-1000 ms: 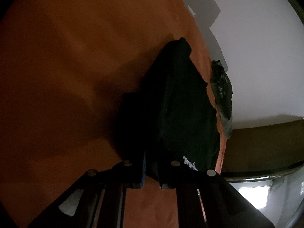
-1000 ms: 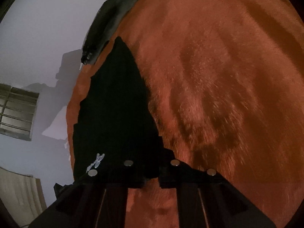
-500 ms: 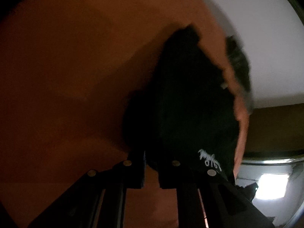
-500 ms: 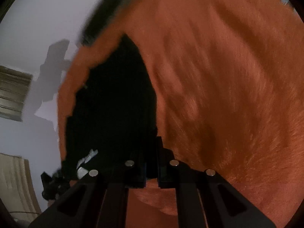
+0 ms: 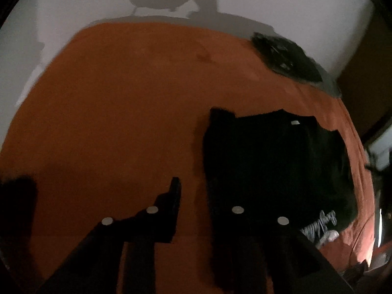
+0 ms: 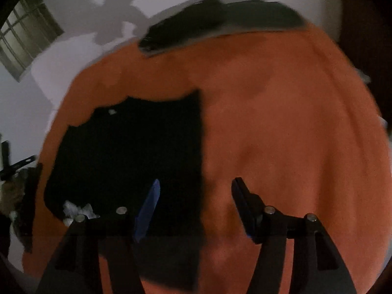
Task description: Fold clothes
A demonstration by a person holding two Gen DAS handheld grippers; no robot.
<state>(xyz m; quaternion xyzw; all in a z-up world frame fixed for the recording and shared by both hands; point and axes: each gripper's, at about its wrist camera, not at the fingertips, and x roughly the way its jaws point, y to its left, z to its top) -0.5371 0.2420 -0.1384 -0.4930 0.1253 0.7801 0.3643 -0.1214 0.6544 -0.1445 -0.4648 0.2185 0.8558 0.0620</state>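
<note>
The black shirt lies folded on the orange bed. Both the left gripper and right gripper hover spread, empty. Best next: pinch the near hem evenly before folding again.

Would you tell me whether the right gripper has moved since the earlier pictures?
Yes: the right gripper has opened and backed off the black garment, showing more orange blanket.

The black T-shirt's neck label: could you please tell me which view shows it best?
The left wrist view: the neck label sits sharp and pale at the collar of the black T-shirt. In the right wrist view it is a smaller, blurrier speck near the shirt's far edge.
</note>
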